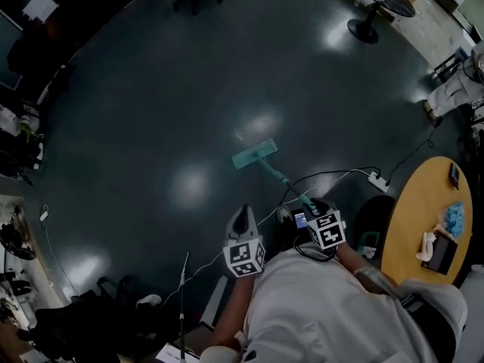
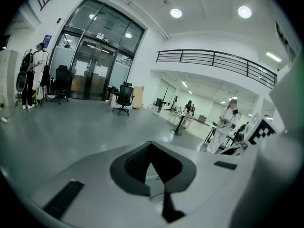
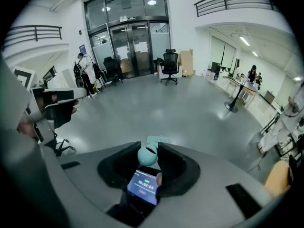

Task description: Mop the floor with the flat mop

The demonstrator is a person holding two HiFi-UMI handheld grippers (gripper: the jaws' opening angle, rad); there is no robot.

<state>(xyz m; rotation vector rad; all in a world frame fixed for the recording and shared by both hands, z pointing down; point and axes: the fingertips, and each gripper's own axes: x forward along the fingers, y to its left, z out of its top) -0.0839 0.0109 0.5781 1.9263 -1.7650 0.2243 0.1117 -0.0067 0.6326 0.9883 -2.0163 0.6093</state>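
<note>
You are in a large open office hall, not a home. The floor (image 1: 151, 89) is wide, dark, smooth and shiny, and the ceiling lamps (image 2: 176, 13) mirror in it. Tall glass doors (image 3: 130, 46) close one side, and a gallery with a dark railing (image 2: 213, 61) runs along the upper level. A black office chair (image 3: 169, 65) on wheels stands near the doors. Just beside you is a round yellow table (image 1: 401, 218), and a white power strip (image 1: 377, 180) with its cable lies on the floor. Farther back, a person in white clothing (image 2: 227, 125) stands near long desks.
</note>
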